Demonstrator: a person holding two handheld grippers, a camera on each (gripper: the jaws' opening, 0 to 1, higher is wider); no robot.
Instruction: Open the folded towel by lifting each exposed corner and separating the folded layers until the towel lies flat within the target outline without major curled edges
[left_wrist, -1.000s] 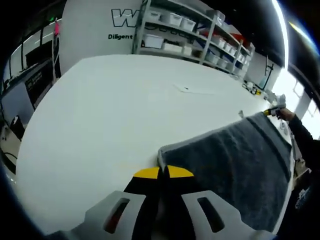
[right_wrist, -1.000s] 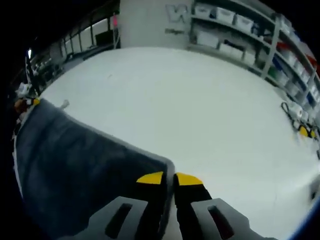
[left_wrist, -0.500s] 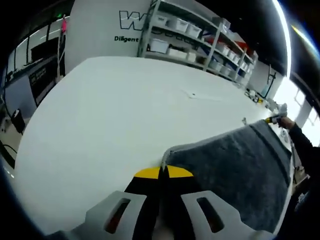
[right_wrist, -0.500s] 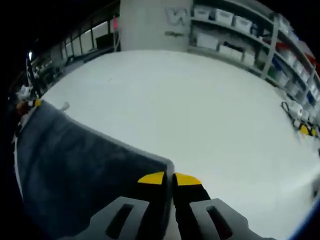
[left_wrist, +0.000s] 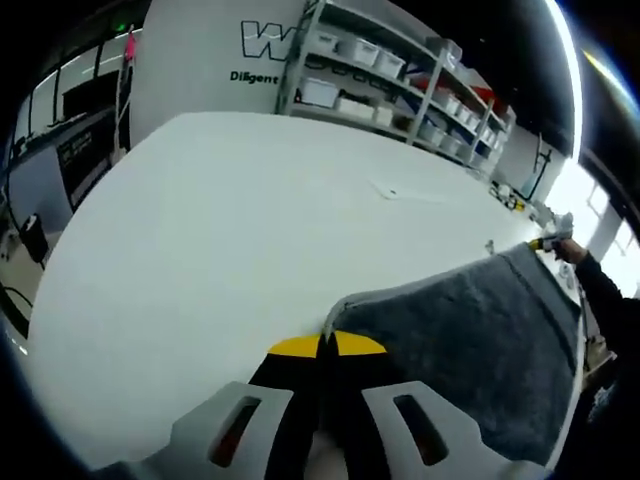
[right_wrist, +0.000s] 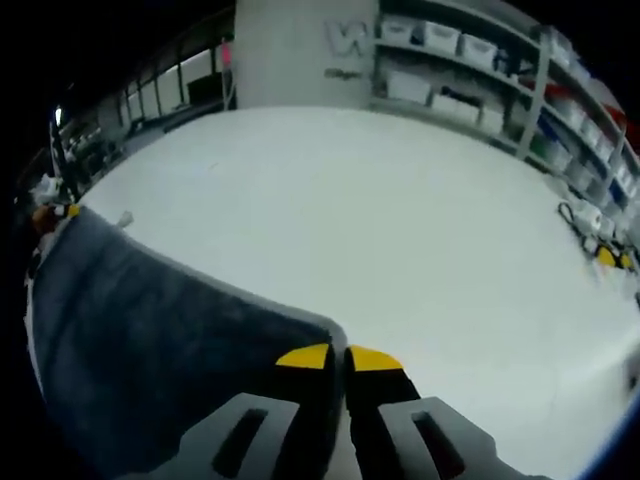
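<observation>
While both corners are pinched, the grey towel (left_wrist: 470, 350) is stretched from the clenched left gripper (left_wrist: 327, 345) toward two o'clock, across to the clenched right gripper (right_wrist: 337, 357), above the white table (left_wrist: 230, 220).

A big white desk (left_wrist: 230, 210) spreads out ahead of the gripper. Past its far edge stand metal shelves (left_wrist: 400, 85) full of white boxes (right_wrist: 440, 40). Beside the shelves is a white wall (left_wrist: 190, 60) with dark letters. Some small yellow things (right_wrist: 608, 258) lie far off to the right.
</observation>
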